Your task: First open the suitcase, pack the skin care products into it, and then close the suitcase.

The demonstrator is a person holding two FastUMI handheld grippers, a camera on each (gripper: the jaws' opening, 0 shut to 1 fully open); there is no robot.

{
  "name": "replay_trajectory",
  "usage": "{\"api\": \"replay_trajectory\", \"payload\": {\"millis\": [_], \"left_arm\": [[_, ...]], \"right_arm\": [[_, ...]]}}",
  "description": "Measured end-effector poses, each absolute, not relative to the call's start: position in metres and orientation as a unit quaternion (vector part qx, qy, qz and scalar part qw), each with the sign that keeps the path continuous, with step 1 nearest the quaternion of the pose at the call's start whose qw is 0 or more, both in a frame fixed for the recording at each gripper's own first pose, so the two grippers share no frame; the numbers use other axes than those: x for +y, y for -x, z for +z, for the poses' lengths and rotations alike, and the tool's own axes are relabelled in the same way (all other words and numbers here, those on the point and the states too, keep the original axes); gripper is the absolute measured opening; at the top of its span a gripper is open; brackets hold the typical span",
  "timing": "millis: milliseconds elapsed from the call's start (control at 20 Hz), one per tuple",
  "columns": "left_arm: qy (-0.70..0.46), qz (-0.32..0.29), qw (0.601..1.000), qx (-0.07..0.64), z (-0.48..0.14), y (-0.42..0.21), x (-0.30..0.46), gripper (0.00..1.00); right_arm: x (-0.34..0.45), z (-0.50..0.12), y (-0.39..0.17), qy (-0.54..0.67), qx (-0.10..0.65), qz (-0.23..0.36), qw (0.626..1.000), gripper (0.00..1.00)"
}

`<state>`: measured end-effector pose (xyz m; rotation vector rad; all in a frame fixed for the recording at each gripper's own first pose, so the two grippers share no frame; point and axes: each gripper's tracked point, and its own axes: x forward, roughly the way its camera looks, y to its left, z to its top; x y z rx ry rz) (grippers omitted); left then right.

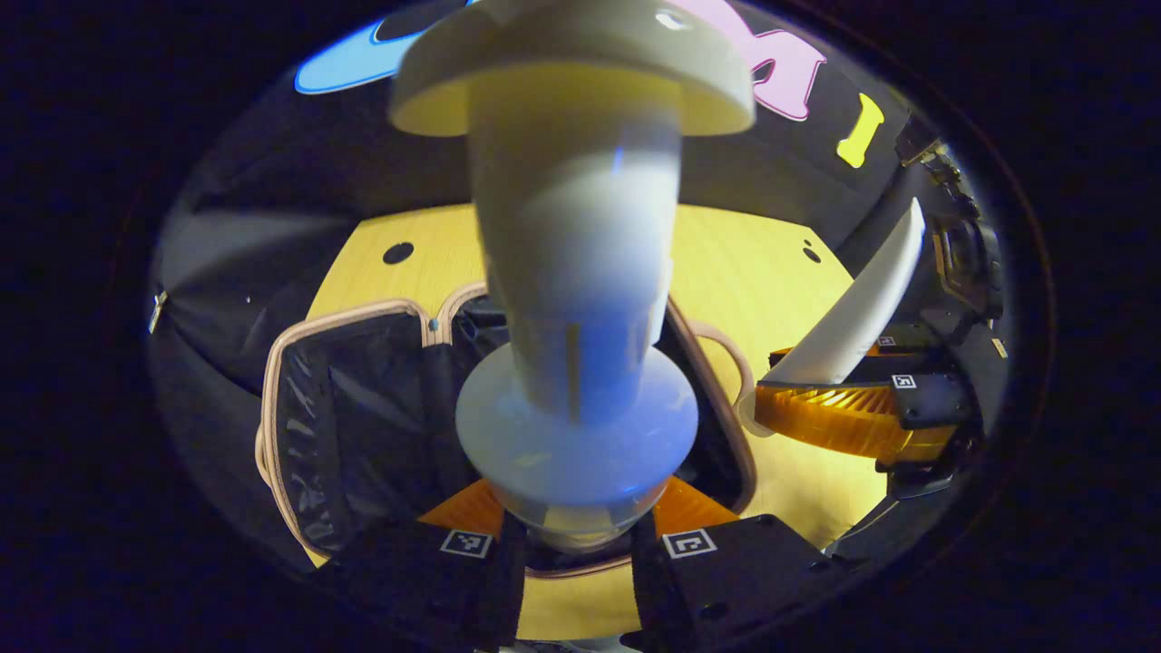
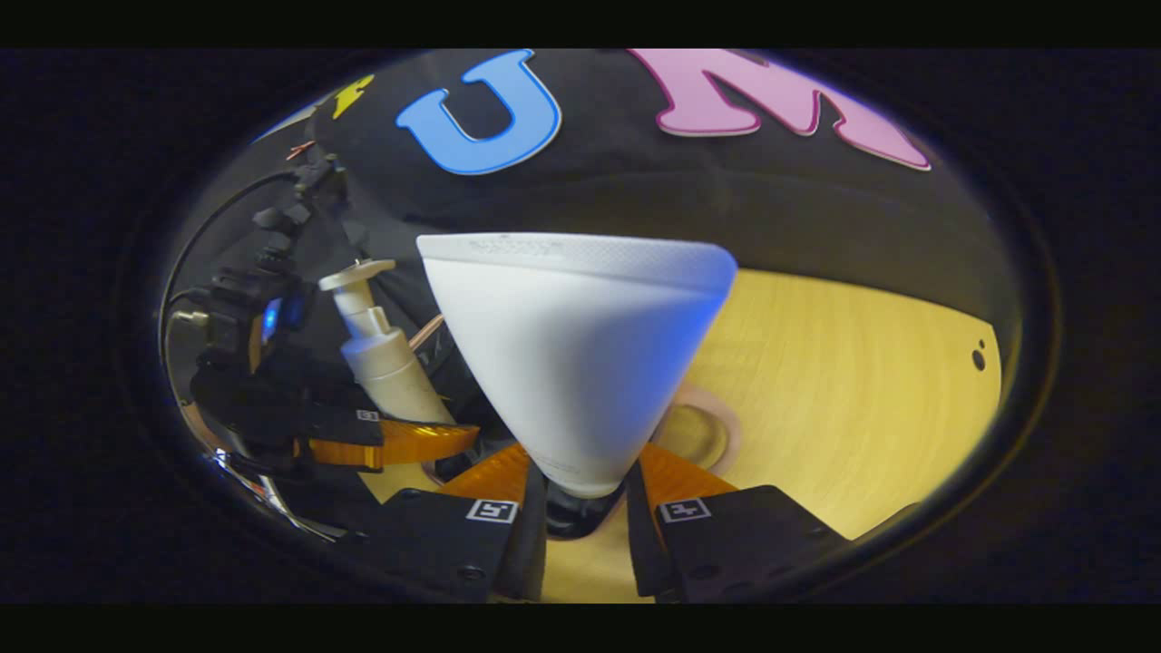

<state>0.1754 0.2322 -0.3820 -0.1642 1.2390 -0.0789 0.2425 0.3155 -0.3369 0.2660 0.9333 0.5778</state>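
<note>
White pump bottle (image 1: 577, 272), white tube (image 2: 577, 349) above open suitcase (image 1: 345, 426).

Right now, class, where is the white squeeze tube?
The white squeeze tube is clamped between the right gripper fingers, fanning upward. In the left gripper view it sits at the right, above the wooden table, beside the open suitcase.

Both tongs (image 1: 580, 531) (image 2: 585, 499) clamped (loaded), raised.

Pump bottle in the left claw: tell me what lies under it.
Under the pump bottle lies the open suitcase on the wooden table: dark lining, a clear mesh pocket on one half. The bottle covers the middle, so anything packed there cannot be seen.
</note>
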Motion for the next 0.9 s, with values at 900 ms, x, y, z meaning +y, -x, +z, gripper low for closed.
{"api": "replay_trajectory", "payload": {"millis": [900], "left_arm": [[0.122,-0.051,0.599,0.790,-0.459,-0.148,0.224,0.51]], "right_arm": [[0.354,-0.429,-0.217,-0.146,0.650,0.222,0.712,0.41]]}}
